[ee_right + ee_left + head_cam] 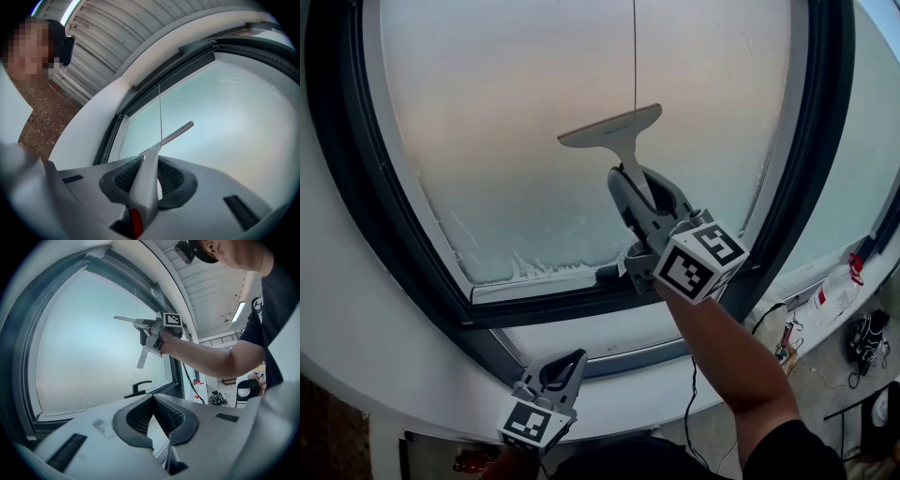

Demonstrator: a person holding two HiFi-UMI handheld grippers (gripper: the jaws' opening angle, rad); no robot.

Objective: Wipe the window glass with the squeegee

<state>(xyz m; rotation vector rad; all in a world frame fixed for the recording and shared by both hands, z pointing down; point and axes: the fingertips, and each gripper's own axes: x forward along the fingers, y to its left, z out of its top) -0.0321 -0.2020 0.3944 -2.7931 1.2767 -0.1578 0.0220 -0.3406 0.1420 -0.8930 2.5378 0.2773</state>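
Shows the squeegee (614, 127) pinched by its handle in the right tongs (628, 183), blade crosswise near mid-pane of the window glass (506, 141), seemingly set for a downward pull, and the left tongs (572, 363) pressed together on nothing, low by the sill (412, 375), clear of the stroke.

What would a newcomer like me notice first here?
The large frosted window glass in its dark frame fills the head view. Before it, right of centre, the right gripper is shut on the handle of a pale grey T-shaped squeegee. The left gripper sits low at bottom left, shut and empty.
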